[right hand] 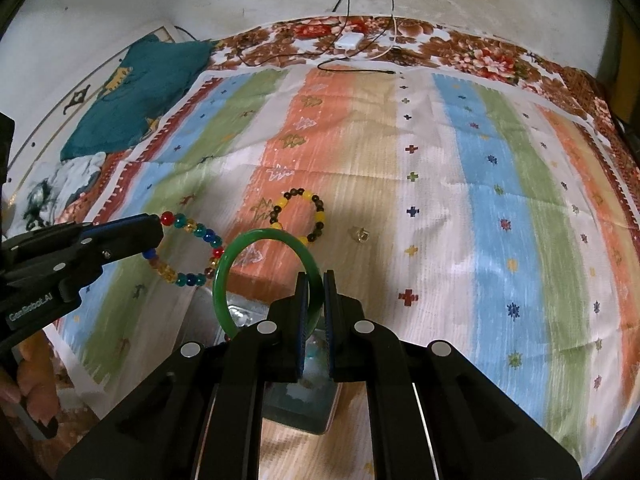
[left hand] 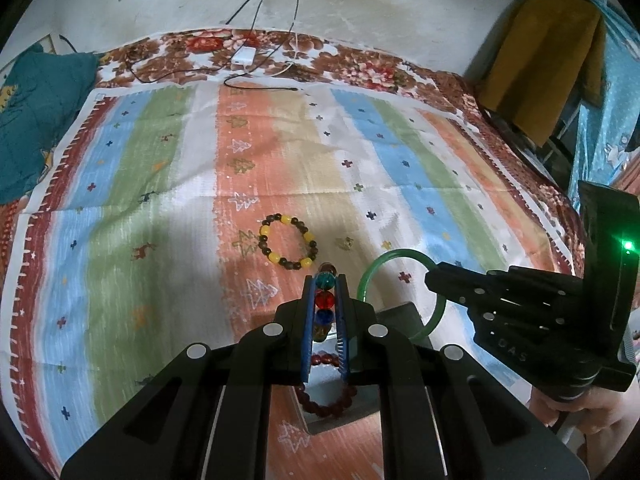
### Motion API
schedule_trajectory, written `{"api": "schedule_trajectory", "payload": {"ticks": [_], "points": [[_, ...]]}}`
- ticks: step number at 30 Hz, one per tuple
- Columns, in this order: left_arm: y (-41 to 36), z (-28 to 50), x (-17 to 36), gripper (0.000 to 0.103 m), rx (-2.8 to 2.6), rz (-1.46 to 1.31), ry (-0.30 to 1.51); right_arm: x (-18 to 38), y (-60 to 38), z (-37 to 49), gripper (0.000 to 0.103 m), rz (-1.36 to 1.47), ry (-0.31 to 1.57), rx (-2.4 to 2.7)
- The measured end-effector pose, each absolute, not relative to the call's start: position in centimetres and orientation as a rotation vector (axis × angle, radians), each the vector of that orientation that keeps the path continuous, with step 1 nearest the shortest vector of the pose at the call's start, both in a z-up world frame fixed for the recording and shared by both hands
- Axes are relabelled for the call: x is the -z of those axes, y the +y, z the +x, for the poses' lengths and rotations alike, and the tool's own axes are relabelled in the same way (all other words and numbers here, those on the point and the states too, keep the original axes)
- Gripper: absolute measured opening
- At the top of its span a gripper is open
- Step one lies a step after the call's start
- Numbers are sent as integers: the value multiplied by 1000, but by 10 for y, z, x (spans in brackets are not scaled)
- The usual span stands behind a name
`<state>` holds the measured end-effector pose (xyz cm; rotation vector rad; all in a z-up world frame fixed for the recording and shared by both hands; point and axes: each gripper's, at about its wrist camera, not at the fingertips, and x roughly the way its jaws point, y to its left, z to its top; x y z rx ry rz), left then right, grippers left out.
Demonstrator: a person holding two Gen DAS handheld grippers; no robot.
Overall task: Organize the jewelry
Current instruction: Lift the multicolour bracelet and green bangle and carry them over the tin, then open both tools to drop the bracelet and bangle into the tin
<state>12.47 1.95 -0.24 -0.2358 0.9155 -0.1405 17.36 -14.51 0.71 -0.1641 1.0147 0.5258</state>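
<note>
My left gripper (left hand: 326, 280) is shut on a bracelet of teal, red and blue beads (left hand: 324, 300), held above the cloth. In the right wrist view this multicolour bracelet (right hand: 192, 248) hangs as a loop from the left gripper (right hand: 158, 226). A green bangle (right hand: 240, 248) stands upright with my right gripper (right hand: 316, 276) shut on its rim. From the left wrist view the bangle (left hand: 400, 256) and right gripper (left hand: 430, 276) are at the right. A yellow-and-dark bead bracelet (left hand: 288, 247) (right hand: 298, 216) lies flat on the cloth. A dark red bead bracelet (left hand: 326, 396) lies in a grey box (left hand: 360, 412) under the grippers.
A small gold piece (left hand: 345, 243) (right hand: 362, 235) lies on the striped cloth (left hand: 160, 200) right of the yellow bracelet. Cables and a white charger (left hand: 244, 56) lie at the far edge. A teal cushion (left hand: 36, 120) sits far left. A hand (right hand: 36, 392) holds the left gripper's handle.
</note>
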Motion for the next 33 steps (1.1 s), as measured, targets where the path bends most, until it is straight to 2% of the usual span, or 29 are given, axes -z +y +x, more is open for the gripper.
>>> {"api": "schedule_trajectory", "payload": {"ticks": [20, 21, 22, 24, 26, 30, 33], "points": [[5, 98, 9, 10, 162, -233, 953, 7, -142, 138, 11, -199, 1081, -610], [4, 99, 12, 11, 158, -233, 968, 10, -139, 137, 12, -205, 1096, -625], [4, 100, 15, 19, 154, -231, 981, 12, -138, 136, 12, -211, 1105, -627], [4, 101, 18, 27, 146, -226, 988, 14, -137, 135, 13, -230, 1098, -607], [6, 103, 19, 28, 130, -223, 990, 15, -139, 138, 24, -223, 1100, -589], [13, 106, 23, 35, 106, -233, 996, 15, -144, 143, 29, -203, 1102, -565], [18, 109, 26, 44, 88, -243, 996, 13, -146, 147, 37, -184, 1100, -554]]}}
